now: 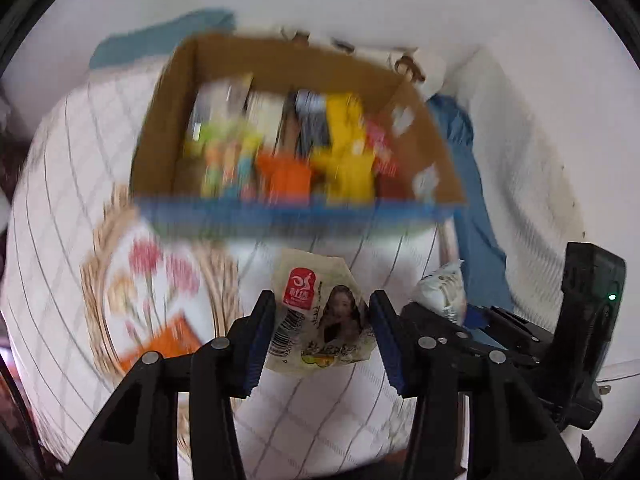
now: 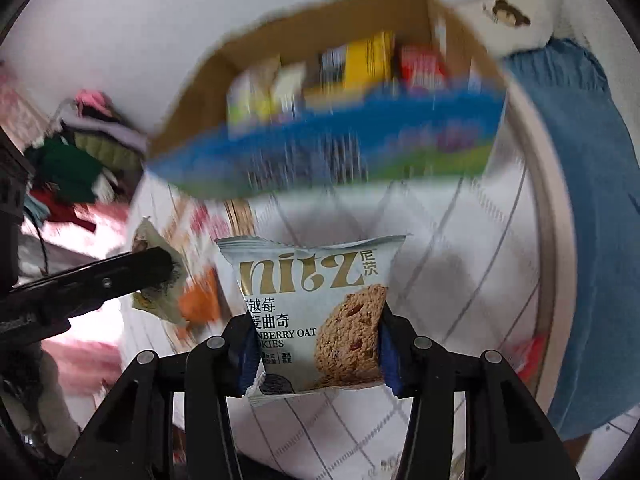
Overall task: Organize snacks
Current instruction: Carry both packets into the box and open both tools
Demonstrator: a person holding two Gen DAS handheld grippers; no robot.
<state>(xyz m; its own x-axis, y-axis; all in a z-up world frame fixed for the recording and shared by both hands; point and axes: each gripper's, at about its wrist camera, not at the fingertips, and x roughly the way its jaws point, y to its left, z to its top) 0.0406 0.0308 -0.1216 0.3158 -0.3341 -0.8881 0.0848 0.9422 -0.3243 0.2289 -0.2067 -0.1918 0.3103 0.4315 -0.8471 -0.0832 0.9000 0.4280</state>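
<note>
My left gripper [image 1: 322, 312] is shut on a small pale snack packet [image 1: 320, 312] with a red logo and a woman's portrait, held above the white quilt. My right gripper [image 2: 314, 334] is shut on a pale blue cranberry oat cookie packet [image 2: 316, 312]. An open cardboard box [image 1: 168, 120] with a blue front wall stands ahead, holding several colourful snack packs [image 1: 344, 148]; it also shows in the right wrist view [image 2: 320, 28]. The left gripper with its packet shows at the left of the right wrist view [image 2: 160, 272]. The right gripper with its packet shows at the right of the left wrist view [image 1: 440, 292].
A white checked quilt [image 1: 80, 184] with a floral patch [image 1: 148, 288] covers the bed. An orange packet [image 1: 168, 344] lies on it near left. Blue cloth [image 2: 580, 200] lies at the right. A pile of clothes [image 2: 80, 160] sits far left. The background is motion-blurred.
</note>
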